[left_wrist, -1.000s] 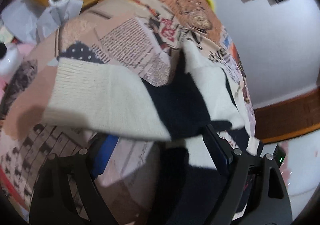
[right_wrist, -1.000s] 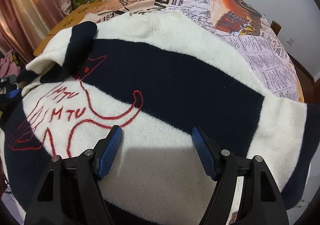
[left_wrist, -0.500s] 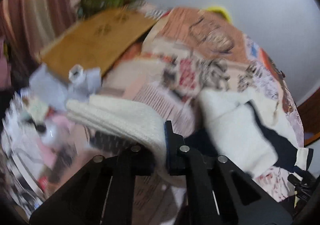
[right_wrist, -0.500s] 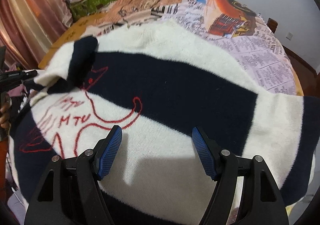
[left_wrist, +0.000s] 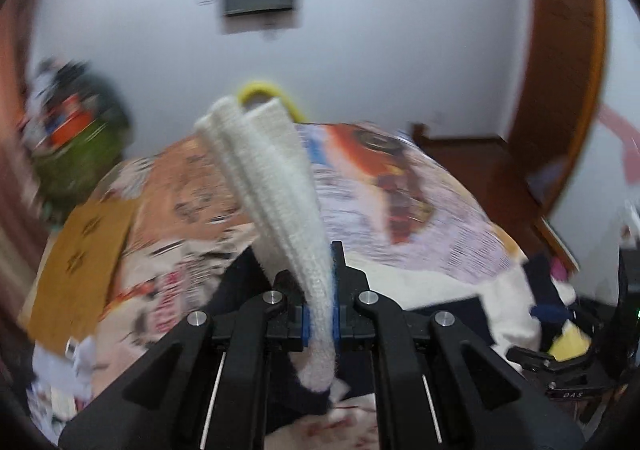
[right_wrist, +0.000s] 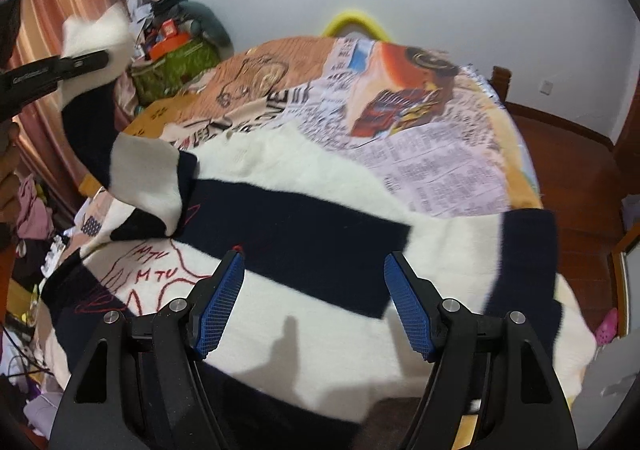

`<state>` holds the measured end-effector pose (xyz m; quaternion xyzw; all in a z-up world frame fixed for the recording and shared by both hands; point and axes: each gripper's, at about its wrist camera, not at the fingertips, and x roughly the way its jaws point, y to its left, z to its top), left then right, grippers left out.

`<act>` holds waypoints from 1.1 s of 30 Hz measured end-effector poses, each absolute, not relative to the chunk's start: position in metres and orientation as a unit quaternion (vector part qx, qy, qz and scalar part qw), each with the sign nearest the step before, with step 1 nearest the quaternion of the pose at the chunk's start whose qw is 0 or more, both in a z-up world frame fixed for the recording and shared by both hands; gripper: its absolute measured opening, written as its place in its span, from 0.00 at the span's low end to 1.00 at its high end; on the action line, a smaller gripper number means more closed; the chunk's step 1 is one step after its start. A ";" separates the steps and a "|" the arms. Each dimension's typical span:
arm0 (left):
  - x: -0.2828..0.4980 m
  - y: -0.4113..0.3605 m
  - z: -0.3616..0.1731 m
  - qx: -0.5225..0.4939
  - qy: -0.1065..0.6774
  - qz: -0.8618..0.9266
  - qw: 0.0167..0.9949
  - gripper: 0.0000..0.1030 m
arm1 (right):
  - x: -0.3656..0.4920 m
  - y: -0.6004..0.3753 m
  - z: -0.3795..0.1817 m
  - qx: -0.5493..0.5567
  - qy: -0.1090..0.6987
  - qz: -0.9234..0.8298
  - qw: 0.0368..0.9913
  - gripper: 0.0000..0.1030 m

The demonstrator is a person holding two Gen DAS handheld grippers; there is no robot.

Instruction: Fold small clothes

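Observation:
A small white and navy striped sweater [right_wrist: 320, 210] with a red cat drawing lies spread on a newspaper-print bed cover. My left gripper [left_wrist: 320, 290] is shut on the sweater's white ribbed sleeve cuff [left_wrist: 272, 178], which stands up above the jaws. In the right wrist view the left gripper [right_wrist: 86, 60] holds that sleeve [right_wrist: 100, 122] lifted at the far left. My right gripper [right_wrist: 314, 290] is open and empty, hovering over the sweater's lower body.
The bed cover [right_wrist: 440, 154] extends behind the sweater. A brown cardboard sheet [left_wrist: 80, 250] lies at the bed's left side. A green bag with clutter [right_wrist: 176, 62] stands near the curtain. A wooden floor [right_wrist: 580, 170] lies right of the bed.
My left gripper closed on the sleeve cuff and lifted it up off the bed, swinging toward the wall. My right gripper stayed open and rose a little above the sweater.

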<state>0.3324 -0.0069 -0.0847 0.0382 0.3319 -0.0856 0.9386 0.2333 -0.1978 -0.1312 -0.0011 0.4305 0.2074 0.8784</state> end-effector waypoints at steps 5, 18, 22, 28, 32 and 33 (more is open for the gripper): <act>0.339 -0.078 -0.113 0.078 0.373 -0.158 0.911 0.07 | 0.232 -0.221 -0.129 0.017 0.424 0.195 0.884 0.67; 0.323 -0.065 -0.127 0.097 0.375 -0.146 0.910 0.75 | 0.238 -0.237 -0.136 0.048 0.429 0.186 0.883 0.67; 0.320 -0.012 -0.143 0.093 0.405 -0.093 0.905 0.77 | 0.239 -0.236 -0.139 0.049 0.435 0.185 0.880 0.67; 0.305 0.064 -0.193 0.076 0.469 -0.028 0.879 0.77 | 0.246 -0.238 -0.146 0.064 0.444 0.180 0.875 0.67; 0.295 0.095 -0.227 0.053 0.514 -0.014 0.856 0.77 | 0.262 -0.238 -0.161 0.083 0.468 0.171 0.863 0.67; 0.292 0.100 -0.235 0.051 0.523 -0.013 0.850 0.77 | 0.267 -0.238 -0.165 0.085 0.474 0.166 0.861 0.67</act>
